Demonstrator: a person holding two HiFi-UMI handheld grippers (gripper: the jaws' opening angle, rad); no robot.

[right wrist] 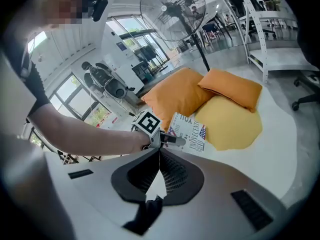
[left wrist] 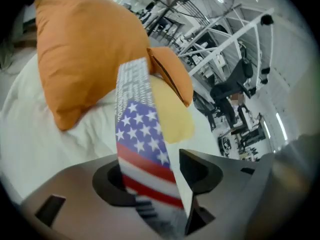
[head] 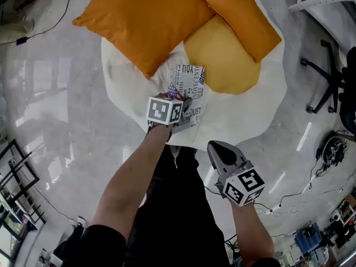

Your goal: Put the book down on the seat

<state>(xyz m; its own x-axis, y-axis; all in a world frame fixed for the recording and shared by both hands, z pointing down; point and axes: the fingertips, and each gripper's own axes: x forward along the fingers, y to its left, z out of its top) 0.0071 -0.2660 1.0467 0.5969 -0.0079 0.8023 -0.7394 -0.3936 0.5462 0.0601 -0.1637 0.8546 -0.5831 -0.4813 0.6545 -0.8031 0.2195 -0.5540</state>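
The book (head: 188, 85), white with black print and a stars-and-stripes flag, lies on the white beanbag seat (head: 245, 110) in front of the pillows. My left gripper (head: 185, 105) reaches over the book's near edge. In the left gripper view the book (left wrist: 142, 129) stands edge-on between the jaws of the left gripper (left wrist: 150, 176), which sit loosely around it and look open. My right gripper (head: 218, 148) hovers near the seat's front edge, apart from the book. In its own view the right gripper (right wrist: 159, 156) is shut with nothing in it, and the book (right wrist: 192, 134) lies beyond.
A large orange pillow (head: 150, 21), a smaller orange one (head: 245, 15) and a yellow cushion (head: 222, 60) fill the back of the seat. An office chair base (head: 325, 88) and cables (head: 331, 149) are on the glossy floor to the right. A standing fan (right wrist: 172, 6) rises behind.
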